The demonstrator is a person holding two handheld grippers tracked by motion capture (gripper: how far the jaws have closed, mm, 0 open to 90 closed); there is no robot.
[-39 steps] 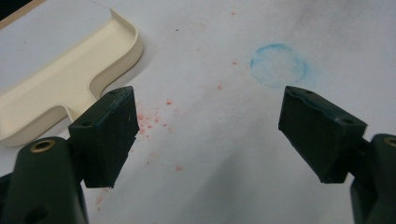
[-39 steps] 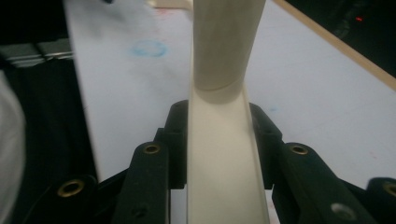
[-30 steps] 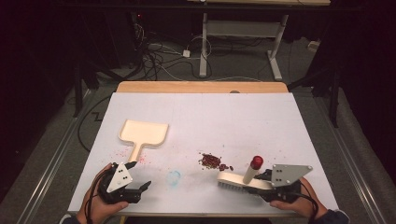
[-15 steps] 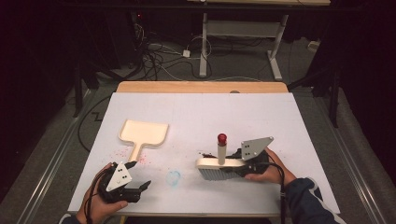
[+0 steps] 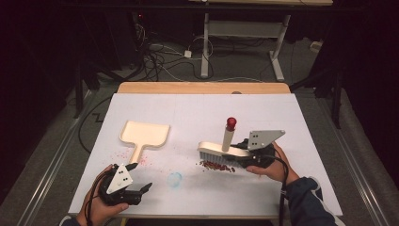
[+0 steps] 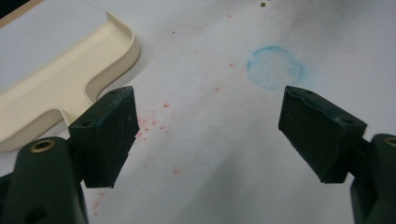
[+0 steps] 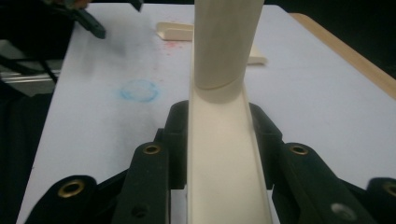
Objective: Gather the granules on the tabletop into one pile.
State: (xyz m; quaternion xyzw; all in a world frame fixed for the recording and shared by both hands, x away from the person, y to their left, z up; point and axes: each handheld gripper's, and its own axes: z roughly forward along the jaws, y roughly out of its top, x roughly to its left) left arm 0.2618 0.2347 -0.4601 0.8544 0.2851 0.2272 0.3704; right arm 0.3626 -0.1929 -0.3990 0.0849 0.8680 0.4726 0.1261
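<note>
A cream brush (image 5: 220,151) with a red-tipped upright handle (image 5: 231,123) hangs just behind a small pile of red-brown crumbs (image 5: 216,165) on the white table (image 5: 282,117). My right gripper (image 5: 245,153) is shut on the brush's right end. In the right gripper view the jaws clamp both sides of the brush back (image 7: 229,158), below the handle (image 7: 223,42). A cream dustpan (image 5: 143,134) lies flat at the left. My left gripper (image 5: 141,176) rests near the front left edge, open, holding nothing. Its view shows the dustpan (image 6: 60,79) beyond its left pad (image 6: 109,133).
A faint blue ring (image 5: 175,179) marks the sheet between the grippers, and red specks (image 5: 141,160) lie by the dustpan's handle. A wooden strip (image 5: 202,87) borders the table's far edge. Cables and a desk frame (image 5: 207,42) stand on the floor behind.
My right gripper carried the brush from the front right, left and away from the person, to the far side of the crumbs. The handle now stands more upright. The left gripper stayed put.
</note>
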